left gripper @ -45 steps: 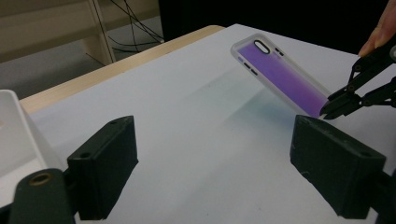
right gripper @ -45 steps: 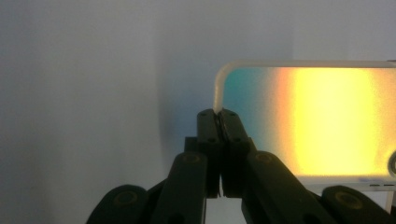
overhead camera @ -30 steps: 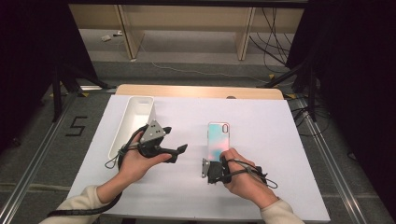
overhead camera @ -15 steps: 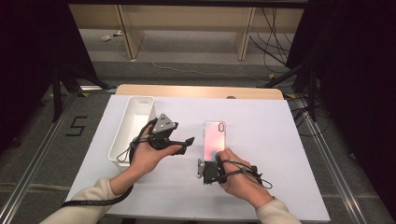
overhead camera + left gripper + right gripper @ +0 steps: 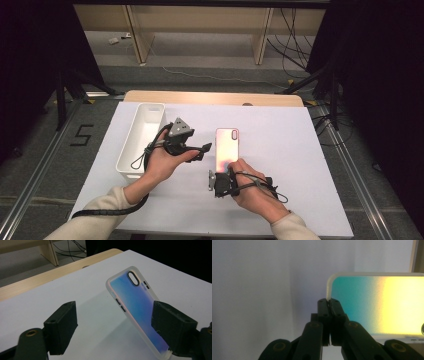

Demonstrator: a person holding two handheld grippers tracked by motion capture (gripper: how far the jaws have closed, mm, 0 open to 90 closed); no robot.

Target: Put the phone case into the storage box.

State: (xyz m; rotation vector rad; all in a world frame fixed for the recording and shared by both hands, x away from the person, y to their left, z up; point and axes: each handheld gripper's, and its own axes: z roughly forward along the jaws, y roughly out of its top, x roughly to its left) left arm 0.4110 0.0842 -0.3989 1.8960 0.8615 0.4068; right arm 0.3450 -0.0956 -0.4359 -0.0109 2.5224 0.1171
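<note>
Iridescent and translucent-rimmed, the phone case (image 5: 227, 148) lies flat near the middle of the white table (image 5: 280, 145), its camera cutout at the far end. The right tongs (image 5: 212, 181) sit at its near end, pressed together; the right gripper view shows their tips pinching the near corner of the phone case's (image 5: 374, 302) pale rim. The left tongs (image 5: 204, 150) come in from the case's left side, spread wide, and their jaws have just been closing a little; in the left gripper view the case (image 5: 140, 312) lies between the two black jaws, the right-hand jaw covering part of its face, the left-hand jaw well apart from it, neither pressing on it.

A white bin (image 5: 141, 137) stands just to the left of the left hand (image 5: 162, 165), parallel to the case. Bare table lies to the right of the case and beyond it up to the wooden strip (image 5: 210, 97) at the far edge.

From above the case looks pinkish; the left gripper view shows it blue with side-button slots, and the right gripper view shows teal fading to yellow.
</note>
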